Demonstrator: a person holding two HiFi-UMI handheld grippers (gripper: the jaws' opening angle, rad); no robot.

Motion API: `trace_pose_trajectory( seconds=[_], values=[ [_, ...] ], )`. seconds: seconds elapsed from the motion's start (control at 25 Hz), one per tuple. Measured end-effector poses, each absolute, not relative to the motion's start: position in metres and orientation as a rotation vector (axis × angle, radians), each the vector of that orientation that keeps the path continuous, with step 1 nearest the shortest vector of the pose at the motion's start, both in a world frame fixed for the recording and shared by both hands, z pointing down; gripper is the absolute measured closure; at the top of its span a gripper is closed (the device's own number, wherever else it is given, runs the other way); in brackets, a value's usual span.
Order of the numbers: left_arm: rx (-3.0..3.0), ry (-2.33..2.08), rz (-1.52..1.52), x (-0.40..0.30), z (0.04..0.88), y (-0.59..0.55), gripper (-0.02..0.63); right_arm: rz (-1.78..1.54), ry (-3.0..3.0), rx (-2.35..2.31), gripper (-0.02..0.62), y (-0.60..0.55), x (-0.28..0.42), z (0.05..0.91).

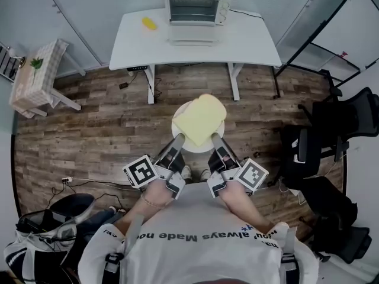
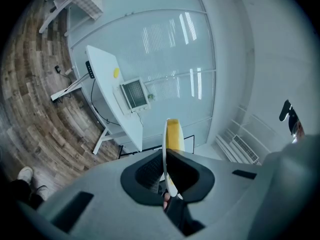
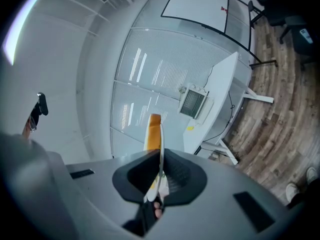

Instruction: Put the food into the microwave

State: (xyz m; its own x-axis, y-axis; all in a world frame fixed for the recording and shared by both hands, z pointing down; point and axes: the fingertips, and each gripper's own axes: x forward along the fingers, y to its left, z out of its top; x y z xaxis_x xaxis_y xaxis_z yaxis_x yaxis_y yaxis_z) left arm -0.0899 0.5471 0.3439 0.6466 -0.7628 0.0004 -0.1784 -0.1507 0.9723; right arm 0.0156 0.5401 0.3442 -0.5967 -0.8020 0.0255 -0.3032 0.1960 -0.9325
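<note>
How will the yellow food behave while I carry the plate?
Probably loose: the yellow food lies flat across the plate, so tilting may slide it. The plate seems rigid, held by its rim between left gripper and right gripper.

floor [image 1: 89, 117]: matt wood planks | table [image 1: 249, 40]: smooth white | plate [image 1: 176, 130]: glossy white

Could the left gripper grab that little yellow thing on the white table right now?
Probably not: the left gripper is shut on the plate, and the yellow thing lies on the table, across the floor.
</note>
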Motion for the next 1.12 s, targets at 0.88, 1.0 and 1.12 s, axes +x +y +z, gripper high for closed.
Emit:
trace_pose_trajectory(
  seconds=[0.88,1.0,1.12],
  values=[
    [1.677,-0.794,-0.603,-0.091,0.358,0.475,0.588,-1.39,2.005,-1.004,0.571,0.468,0.014,0.357],
    [1.673,-0.799,-0.605,-0.08,0.359,0.453,0.588,-1.395,2.003,-1.001,0.571,0.445,0.026,0.359],
    [1.669,-0.806,-0.608,-0.067,0.359,0.428,0.588,-1.394,2.004,-0.994,0.571,0.42,0.039,0.359]
  ],
)
